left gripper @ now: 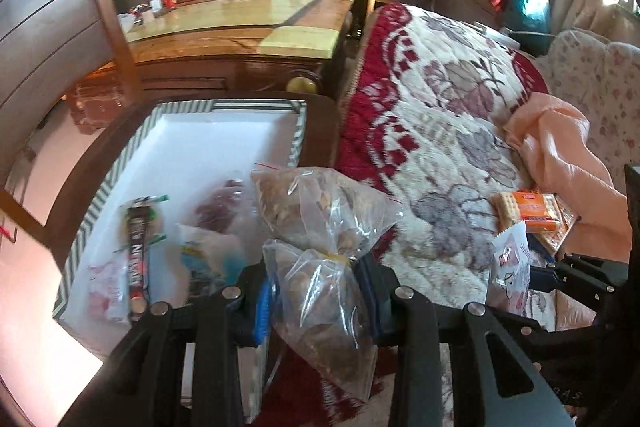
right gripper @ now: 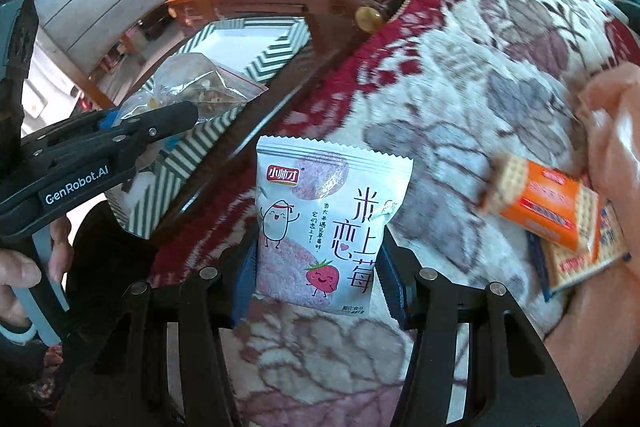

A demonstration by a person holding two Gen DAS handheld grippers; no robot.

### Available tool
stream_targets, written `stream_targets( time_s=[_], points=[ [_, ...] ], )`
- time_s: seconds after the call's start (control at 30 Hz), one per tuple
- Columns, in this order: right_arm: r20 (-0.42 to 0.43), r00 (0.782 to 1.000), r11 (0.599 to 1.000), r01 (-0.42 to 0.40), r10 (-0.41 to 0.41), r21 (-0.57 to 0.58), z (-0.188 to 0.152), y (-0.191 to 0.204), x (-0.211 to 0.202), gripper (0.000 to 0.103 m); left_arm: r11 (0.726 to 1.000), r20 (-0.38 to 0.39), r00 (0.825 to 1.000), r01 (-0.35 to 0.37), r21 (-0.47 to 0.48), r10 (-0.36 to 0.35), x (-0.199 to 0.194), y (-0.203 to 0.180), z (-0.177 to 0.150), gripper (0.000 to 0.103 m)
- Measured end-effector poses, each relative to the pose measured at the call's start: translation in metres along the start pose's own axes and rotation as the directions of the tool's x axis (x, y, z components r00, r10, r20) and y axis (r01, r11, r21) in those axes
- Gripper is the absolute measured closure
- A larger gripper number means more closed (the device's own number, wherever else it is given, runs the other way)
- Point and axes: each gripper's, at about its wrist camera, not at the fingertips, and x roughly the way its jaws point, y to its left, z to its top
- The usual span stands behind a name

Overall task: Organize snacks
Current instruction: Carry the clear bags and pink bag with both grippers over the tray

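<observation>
Left gripper (left gripper: 316, 291) clenched on clear bag of nuts (left gripper: 320, 227) at its tied waist; bag's long axis runs near to far, far end tilted left over striped box (left gripper: 100, 211). Box holds dark wrapped bar (left gripper: 138, 251), lengthwise near-far, plus several blurred packets. Right gripper (right gripper: 318, 283) clamps rice cracker packet (right gripper: 328, 223), upright, print facing camera, above floral blanket (right gripper: 460, 99). Orange biscuit packs (right gripper: 552, 215) lie right.

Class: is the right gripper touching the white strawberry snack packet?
Touching. The right wrist view shows the right gripper with both blue pads pressed against the white strawberry snack packet, holding it upright.
</observation>
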Motion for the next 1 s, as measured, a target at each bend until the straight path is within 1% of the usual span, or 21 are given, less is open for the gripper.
stream_targets(
  time_s=[0.57,1.0],
  points=[
    [-0.024,0.999,0.990,-0.040,0.037,-0.137,0.037,0.066,0.020,0.050,0.991,0.018,0.998,-0.064,-0.115,0.067,-0.013,0.061,-0.006,0.065],
    [-0.047,0.998,0.975,-0.059,0.050,-0.215,0.062,0.103,0.038,0.050,0.972,0.003,0.994,-0.104,-0.212,0.107,-0.015,0.105,-0.012,0.065]
  ],
)
